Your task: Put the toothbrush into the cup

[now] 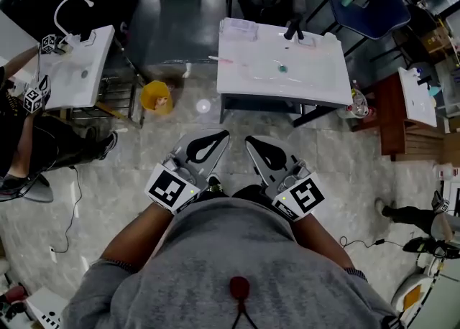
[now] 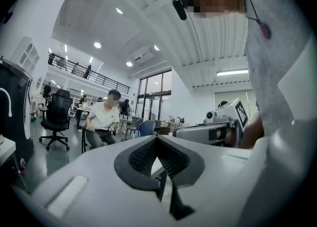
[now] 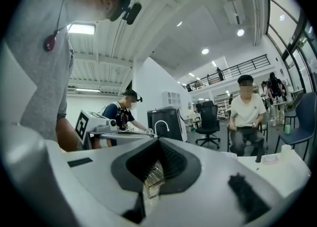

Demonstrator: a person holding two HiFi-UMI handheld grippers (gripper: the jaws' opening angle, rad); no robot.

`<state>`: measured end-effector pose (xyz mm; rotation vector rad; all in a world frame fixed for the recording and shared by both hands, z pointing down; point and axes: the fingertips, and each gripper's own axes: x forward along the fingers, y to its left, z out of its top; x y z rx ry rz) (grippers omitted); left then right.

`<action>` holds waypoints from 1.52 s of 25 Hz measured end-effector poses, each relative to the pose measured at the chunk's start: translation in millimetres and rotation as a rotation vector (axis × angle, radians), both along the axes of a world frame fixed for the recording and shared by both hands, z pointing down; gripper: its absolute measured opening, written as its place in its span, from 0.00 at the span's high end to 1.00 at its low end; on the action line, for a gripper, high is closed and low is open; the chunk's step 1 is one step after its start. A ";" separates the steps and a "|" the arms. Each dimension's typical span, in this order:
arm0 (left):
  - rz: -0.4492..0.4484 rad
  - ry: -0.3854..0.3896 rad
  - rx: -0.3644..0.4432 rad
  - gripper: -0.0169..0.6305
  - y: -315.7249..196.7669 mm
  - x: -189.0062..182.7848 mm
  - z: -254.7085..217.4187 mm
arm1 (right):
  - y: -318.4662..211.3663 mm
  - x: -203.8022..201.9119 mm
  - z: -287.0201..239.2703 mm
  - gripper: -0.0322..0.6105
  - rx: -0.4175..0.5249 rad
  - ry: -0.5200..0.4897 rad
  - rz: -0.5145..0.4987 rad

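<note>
Hand-held grippers (image 1: 218, 136) (image 1: 253, 141) closed, empty; far table (image 1: 323, 85) items indistinct.

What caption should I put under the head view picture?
The left hand-held gripper and right hand-held gripper, both shut and empty, held before a white table.

Pink toothbrush (image 1: 221, 59) flat on table (image 1: 316, 83)

Front: pale marbled floor (image 1: 237, 123) open up to white rectangular table (image 1: 316, 76) | left: yellow round bin (image 1: 157, 96) near table's corner
</note>
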<state>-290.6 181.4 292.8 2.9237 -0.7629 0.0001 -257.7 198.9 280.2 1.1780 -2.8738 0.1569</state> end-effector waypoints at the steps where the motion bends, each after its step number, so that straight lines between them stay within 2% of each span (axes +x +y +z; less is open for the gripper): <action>1: -0.001 0.008 0.018 0.96 -4.2 -1.4 -0.7 | -2.3 -0.4 1.2 0.94 -0.005 -0.001 0.002; 9: -0.021 0.009 0.028 0.96 -35.4 6.3 6.6 | -31.8 13.8 11.4 0.94 -0.023 -0.018 0.007; 13: -0.041 -0.037 0.017 0.96 -57.3 18.2 13.8 | -56.6 28.8 11.3 0.94 -0.003 -0.014 -0.011; 17: -0.046 -0.038 0.030 0.96 -84.4 35.3 15.9 | -88.1 45.9 11.4 0.94 0.008 -0.018 -0.032; 21: -0.072 -0.037 -0.003 0.96 -117.1 56.9 15.4 | -122.6 67.1 13.1 0.94 0.011 -0.008 -0.060; 24: -0.090 -0.040 0.015 0.96 -145.3 72.7 15.7 | -149.7 81.5 14.3 0.94 0.007 -0.018 -0.081; 28: -0.113 -0.060 -0.035 0.96 -172.7 95.8 19.8 | -176.9 100.3 17.2 0.94 0.012 -0.022 -0.113; 31: -0.129 -0.068 -0.007 0.96 -188.7 104.1 22.4 | -191.3 108.2 20.3 0.94 0.004 -0.027 -0.133; 35: -0.150 -0.112 0.002 0.96 -209.8 116.7 29.1 | -211.5 119.6 28.2 0.94 -0.010 -0.043 -0.159; 38: -0.146 -0.141 -0.034 0.96 -222.1 123.5 36.4 | -227.3 123.8 33.4 0.94 -0.023 -0.081 -0.152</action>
